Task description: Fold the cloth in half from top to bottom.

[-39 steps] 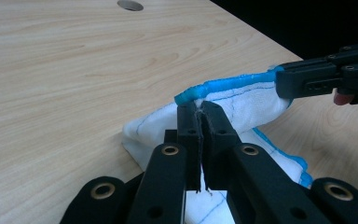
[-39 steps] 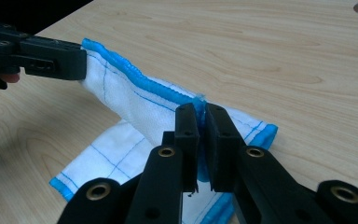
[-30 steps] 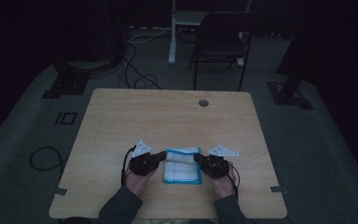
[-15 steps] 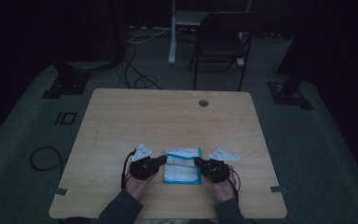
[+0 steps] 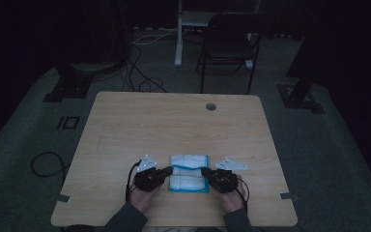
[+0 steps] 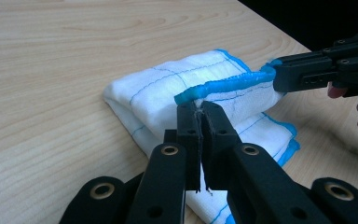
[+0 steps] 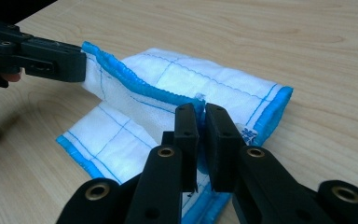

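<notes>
I have a white cloth (image 5: 189,173) with a blue hem lying near my edge of the bench (image 5: 174,121), folded over on itself. My left tool (image 6: 199,108) is clamped tight on one end of the raised blue hem, and my right tool (image 7: 200,111) pinches the other end of that same hem, so the top layer hangs lifted between them while the lower layers rest on the wood. I judge this to be a folding step. To do it well I should keep both grips firm, carry the two ends level and at the same pace so the hem stays straight, and keep a light tension between them. Then I should lay the edge squarely onto the far border before I let go.
</notes>
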The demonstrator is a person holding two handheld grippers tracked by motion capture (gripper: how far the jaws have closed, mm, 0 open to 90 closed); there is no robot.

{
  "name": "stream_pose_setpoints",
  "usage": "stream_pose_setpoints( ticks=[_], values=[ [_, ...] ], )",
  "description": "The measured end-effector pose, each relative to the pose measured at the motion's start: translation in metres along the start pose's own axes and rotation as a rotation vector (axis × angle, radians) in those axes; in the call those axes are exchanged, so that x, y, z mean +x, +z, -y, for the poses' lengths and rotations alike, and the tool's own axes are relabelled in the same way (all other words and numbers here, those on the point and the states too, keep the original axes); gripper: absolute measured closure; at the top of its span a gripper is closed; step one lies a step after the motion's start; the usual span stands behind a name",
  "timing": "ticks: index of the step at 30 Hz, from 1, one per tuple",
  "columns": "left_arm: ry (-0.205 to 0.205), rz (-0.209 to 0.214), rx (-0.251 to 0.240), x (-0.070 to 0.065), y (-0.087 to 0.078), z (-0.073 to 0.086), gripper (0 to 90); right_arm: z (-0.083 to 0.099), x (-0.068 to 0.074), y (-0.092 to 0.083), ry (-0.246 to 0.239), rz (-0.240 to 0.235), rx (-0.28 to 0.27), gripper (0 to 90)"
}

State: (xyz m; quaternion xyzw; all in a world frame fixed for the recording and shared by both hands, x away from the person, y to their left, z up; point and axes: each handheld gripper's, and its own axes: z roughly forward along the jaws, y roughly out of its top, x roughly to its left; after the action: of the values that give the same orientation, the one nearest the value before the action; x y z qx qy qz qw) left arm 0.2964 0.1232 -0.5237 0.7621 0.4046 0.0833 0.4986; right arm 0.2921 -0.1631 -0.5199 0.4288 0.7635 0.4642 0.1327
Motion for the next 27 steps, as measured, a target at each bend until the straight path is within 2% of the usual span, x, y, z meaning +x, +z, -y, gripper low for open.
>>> stream_pose_setpoints(
  ticks=[17, 27],
  values=[
    [-0.026, 0.006, 0.026, -0.001, -0.001, 0.011, 84.7, 0.010, 0.002, 0.001, 0.002, -0.013, 0.033, 83.5],
    [-0.064, -0.006, 0.018, 0.005, -0.005, 0.018, 76.6, 0.014, 0.003, -0.003, 0.002, -0.023, 0.035, 79.5]
  ],
)
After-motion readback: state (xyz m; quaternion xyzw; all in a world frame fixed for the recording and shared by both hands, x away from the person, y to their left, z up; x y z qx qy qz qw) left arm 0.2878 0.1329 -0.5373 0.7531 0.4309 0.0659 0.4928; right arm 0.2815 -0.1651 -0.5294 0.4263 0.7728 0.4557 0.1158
